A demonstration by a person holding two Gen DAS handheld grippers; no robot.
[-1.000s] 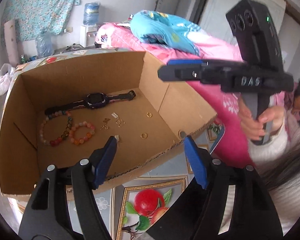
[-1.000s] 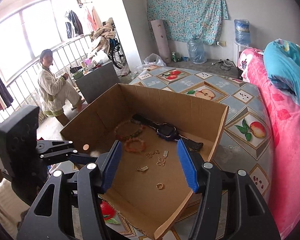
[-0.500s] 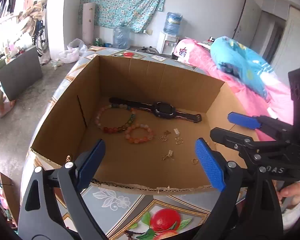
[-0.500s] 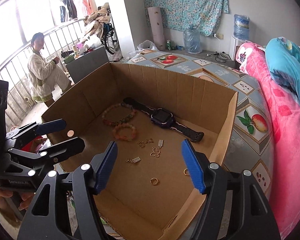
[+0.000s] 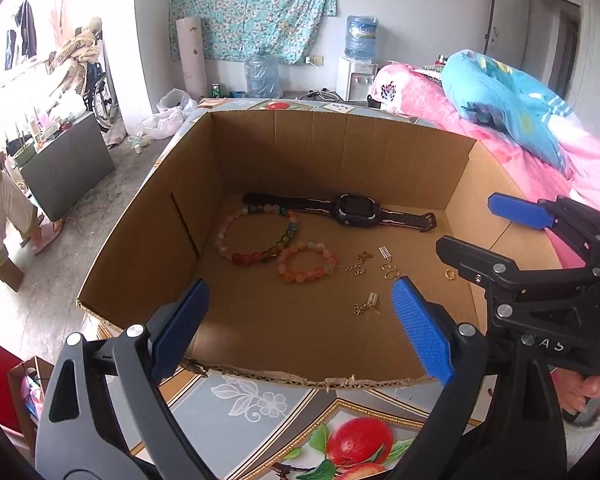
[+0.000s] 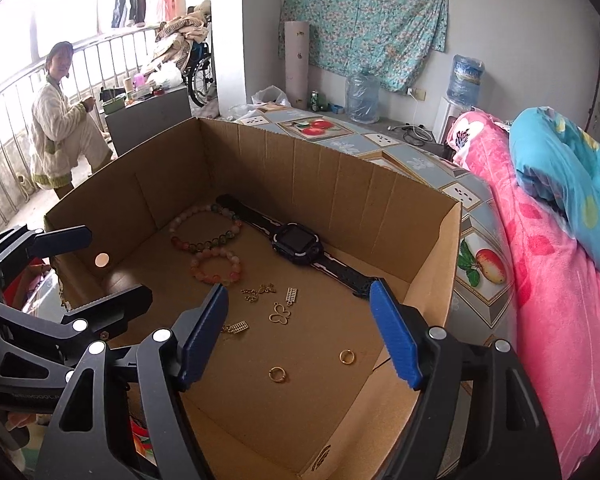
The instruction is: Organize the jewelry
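Cardboard box [image 5: 172, 216] on the fruit-patterned desk [image 5: 260, 400] holds all the jewelry, loose on its floor. Largest, the dark watch [image 6: 296, 242] lies by the back wall; beside it the multicoloured bead bracelet [image 5: 256, 236], then the smaller pink bracelet [image 5: 306, 262]; nearer, gold charms [image 6: 278, 314] and two rings [image 6: 278, 374]. Left gripper [image 5: 300, 324] and right gripper [image 6: 298, 336] hover with fingers apart, empty. Sorting looks barely begun.
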